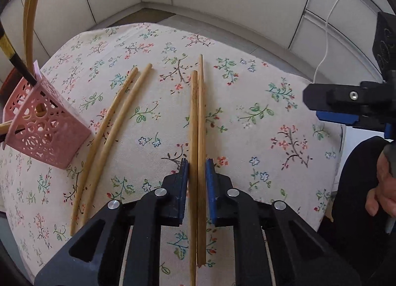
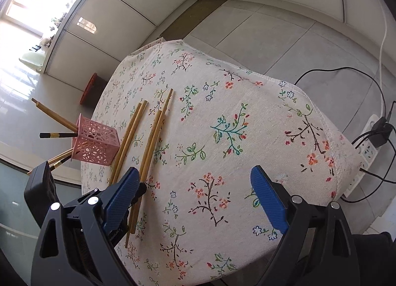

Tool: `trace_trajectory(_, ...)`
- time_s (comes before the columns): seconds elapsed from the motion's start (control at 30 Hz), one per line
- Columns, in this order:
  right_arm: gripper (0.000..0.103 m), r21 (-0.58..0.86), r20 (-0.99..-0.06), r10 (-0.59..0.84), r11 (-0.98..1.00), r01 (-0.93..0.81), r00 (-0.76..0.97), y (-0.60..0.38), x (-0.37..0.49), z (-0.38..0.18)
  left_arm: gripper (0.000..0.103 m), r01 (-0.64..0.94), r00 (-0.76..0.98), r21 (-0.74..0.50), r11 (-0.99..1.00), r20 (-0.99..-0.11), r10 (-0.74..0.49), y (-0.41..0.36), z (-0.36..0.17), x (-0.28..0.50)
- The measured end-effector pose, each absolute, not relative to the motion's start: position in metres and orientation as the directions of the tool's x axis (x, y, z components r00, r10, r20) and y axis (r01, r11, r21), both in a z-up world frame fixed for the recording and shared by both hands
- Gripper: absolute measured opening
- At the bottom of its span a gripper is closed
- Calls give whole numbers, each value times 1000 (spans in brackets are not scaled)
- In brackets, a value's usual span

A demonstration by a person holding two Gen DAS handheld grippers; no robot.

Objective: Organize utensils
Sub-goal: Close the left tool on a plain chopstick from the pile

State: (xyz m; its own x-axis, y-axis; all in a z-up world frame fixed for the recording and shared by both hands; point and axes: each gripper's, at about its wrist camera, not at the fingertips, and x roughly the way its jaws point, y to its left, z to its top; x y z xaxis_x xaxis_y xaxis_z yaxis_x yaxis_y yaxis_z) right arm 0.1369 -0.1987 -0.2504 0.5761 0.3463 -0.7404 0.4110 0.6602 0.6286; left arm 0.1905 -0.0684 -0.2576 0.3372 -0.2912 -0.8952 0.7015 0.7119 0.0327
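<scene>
A: Biggest first: the table [image 2: 247,118], under a floral cloth, soft woven fabric, a bit rumpled at the hem. Then the pink basket [image 1: 47,125], plastic w/ cut-out holes, near the cloth's edge, already holding a few chopsticks.

B: And the loose ones?

A: Two pairs on the cloth. The bent-looking pair [image 1: 109,135] lies just beside the basket. The straight pair [image 1: 197,122] is in the middle, running btwn the pads of the left gripper [image 1: 197,169].

B: Is it clamped?

A: Jaws are drawn in tight on that straight pair, blue pads against both sticks, near the thick ends. The right gripper [image 2: 195,187] stands wide apart over bare cloth, holding nothing.

B: How will they handle?

A: Prob. bamboo: light, stiff, smooth, round-ish. Two sticks side by side may roll or scissor, so a grip toward the thick end, squarely across both, looks best. The ribbed rubber pads should help vs slipping.
</scene>
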Motion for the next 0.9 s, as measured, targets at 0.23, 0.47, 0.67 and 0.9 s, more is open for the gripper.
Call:
trace_trajectory(0.23, 89, 630, -748, 345, 637, 444, 567, -207, 137, -255, 16, 725, 286, 41, 688, -926, -247, -65, -269, 184)
trace_trajectory(0.47, 89, 616, -740, 330, 682, 394, 585, -201, 136, -245, 17, 624, 313, -56, 779, -895, -316, -81, -251, 213)
trace_trajectory(0.67, 89, 601, -740, 317, 707, 372, 593, -202, 132, -238, 16, 577, 339, -2, 817, -909, -241, -106, -269, 231)
trace_trajectory(0.9, 89, 595, -749, 302, 699, 398, 589, -209, 129, -238, 16, 634, 305, 30, 773, -928, -215, -121, -280, 232)
